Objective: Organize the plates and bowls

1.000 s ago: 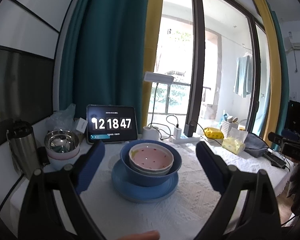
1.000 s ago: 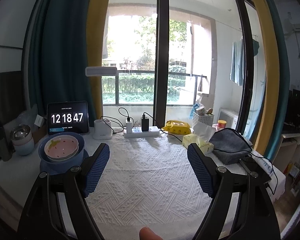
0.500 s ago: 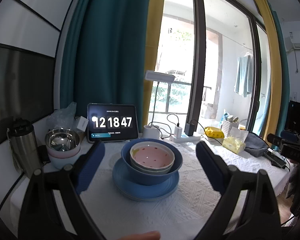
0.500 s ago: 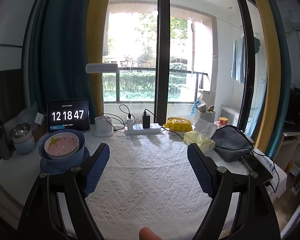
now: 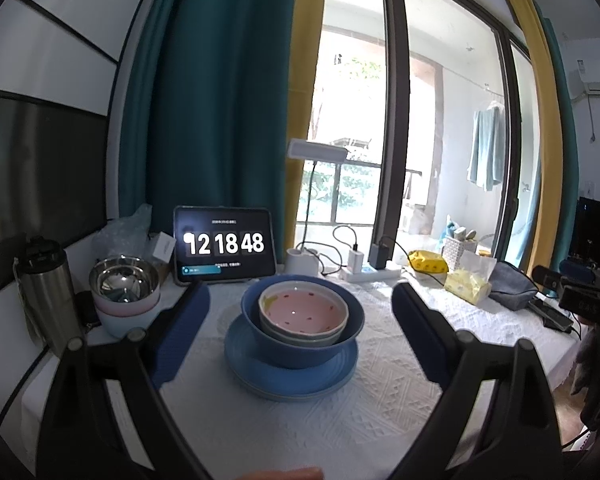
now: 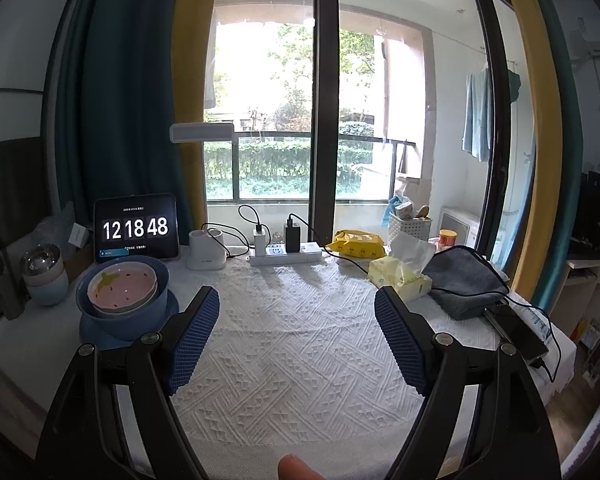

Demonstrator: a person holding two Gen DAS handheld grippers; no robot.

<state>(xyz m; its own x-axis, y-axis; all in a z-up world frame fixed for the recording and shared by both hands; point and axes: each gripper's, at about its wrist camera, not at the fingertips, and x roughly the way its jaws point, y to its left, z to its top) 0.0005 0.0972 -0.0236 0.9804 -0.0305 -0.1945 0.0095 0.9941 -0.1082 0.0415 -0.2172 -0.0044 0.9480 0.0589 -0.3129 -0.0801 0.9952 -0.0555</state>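
Left gripper point(image 5: 300, 330), jaws wide, empty: I log the pink speckled bowl point(image 5: 303, 312), nested in a deep blue bowl point(image 5: 260, 328) on a blue plate point(image 5: 292, 378), dead ahead between its fingers; right gripper point(image 6: 297, 334), likewise open, sits farther off.

A table with a white bumpy cloth point(image 6: 292, 360) holds many things. A flat blue plate point(image 5: 292, 376) sits on it at the left, by a stack of small round bowls point(image 5: 124, 300) with a shiny metal one on top. At the back stand a black tablet showing clock numbers point(image 6: 136, 228) and a white power strip point(image 6: 286, 257). A yellow tissue box point(image 6: 400, 280) and a folded grey cloth point(image 6: 464, 280) lie at the right.
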